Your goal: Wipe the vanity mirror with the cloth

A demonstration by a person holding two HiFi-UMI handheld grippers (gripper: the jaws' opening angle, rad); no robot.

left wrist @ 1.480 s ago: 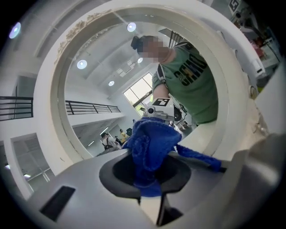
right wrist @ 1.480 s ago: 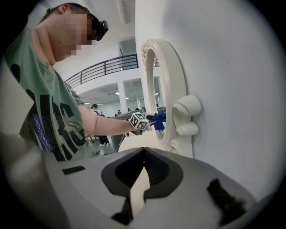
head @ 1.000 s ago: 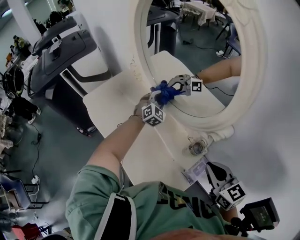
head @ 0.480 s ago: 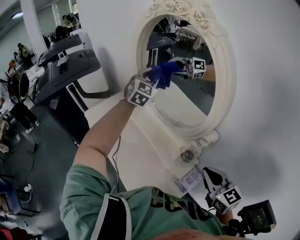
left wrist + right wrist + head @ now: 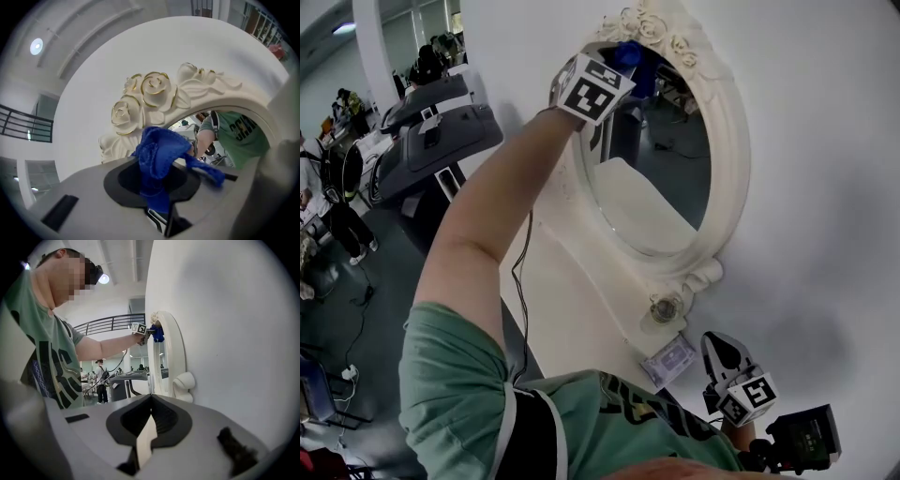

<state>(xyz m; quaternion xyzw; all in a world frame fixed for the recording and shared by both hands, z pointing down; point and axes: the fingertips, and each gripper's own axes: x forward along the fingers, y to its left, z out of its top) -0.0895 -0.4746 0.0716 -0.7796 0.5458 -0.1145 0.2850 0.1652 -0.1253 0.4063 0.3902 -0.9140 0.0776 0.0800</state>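
Now your left tongs (image 5: pixel 623 58) clamp cloth (image 5: pixel 158 154) at mirror (image 5: pixel 661 178) top rim; glass runs downward; right tongs (image 5: pixel 719 354) closed, empty

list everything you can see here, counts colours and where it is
vanity mirror: 1, oval, white carved frame, on the wall
rose carvings: 3, white with gold edges, top of the frame
cloth: 1, blue, at the mirror's top
wall: white, behind the mirror
vanity top: 1, white, below the mirror
packet: 1, pale, near edge of the vanity top
treadmill-like machine: 1, grey, far left
bystanders: at least one, dark clothes, far left
T-shirt: 1, green, on the person
left gripper: shut on the cloth, raised
right gripper: shut, empty, held low
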